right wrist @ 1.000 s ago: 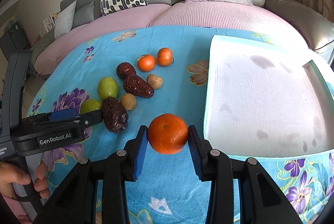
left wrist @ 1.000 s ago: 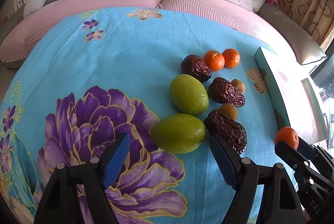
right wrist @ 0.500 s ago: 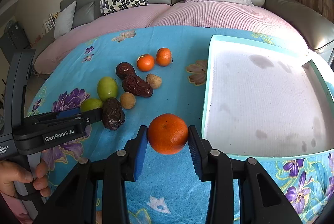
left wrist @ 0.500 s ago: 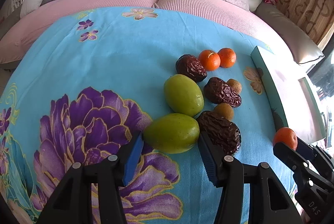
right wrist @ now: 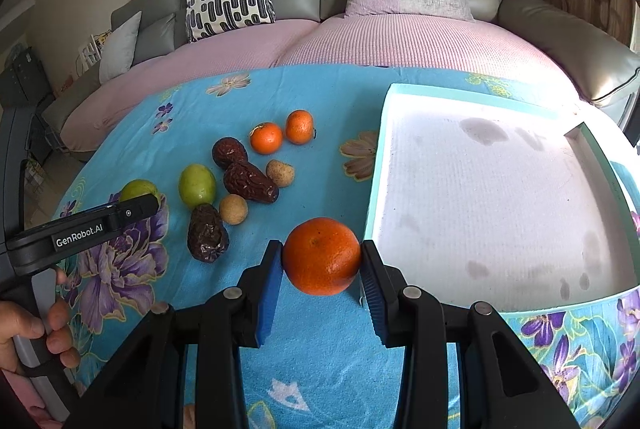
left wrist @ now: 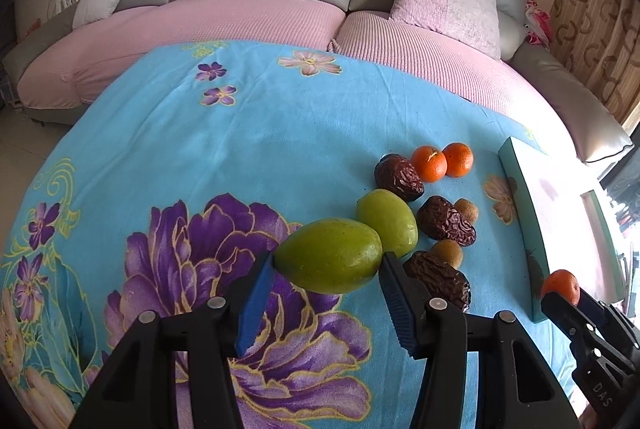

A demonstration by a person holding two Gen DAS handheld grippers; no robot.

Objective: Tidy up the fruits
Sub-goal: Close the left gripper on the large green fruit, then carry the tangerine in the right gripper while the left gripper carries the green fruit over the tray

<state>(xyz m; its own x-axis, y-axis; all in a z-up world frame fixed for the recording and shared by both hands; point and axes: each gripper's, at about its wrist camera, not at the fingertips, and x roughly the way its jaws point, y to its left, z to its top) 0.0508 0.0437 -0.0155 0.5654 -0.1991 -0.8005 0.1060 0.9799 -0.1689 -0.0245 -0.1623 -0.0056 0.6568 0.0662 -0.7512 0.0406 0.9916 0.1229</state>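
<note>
In the left wrist view my left gripper (left wrist: pixel 328 263) is shut on a green oval fruit (left wrist: pixel 329 255), its blue pads pressing both ends. A second green fruit (left wrist: pixel 387 221) lies just behind it on the blue flowered cloth. In the right wrist view my right gripper (right wrist: pixel 322 261) is shut on an orange (right wrist: pixel 322 255), held above the cloth just left of the white tray's teal rim (right wrist: pixel 375 189). The same orange (left wrist: pixel 561 285) shows at the right of the left wrist view. The left gripper (right wrist: pixel 132 207) reaches in from the left with the green fruit (right wrist: pixel 138 188).
Three dark wrinkled dates (right wrist: pixel 248 183), two small oranges (right wrist: pixel 266 137) and two small brown round fruits (right wrist: pixel 234 209) lie between the grippers. A person's hand (right wrist: pixel 24 325) holds the left handle. A sofa with cushions (right wrist: pixel 230 3) curves behind the table.
My left gripper moved forward and shut on the near green fruit, and its view tilted upward. The right gripper stayed nearly still with the orange.
</note>
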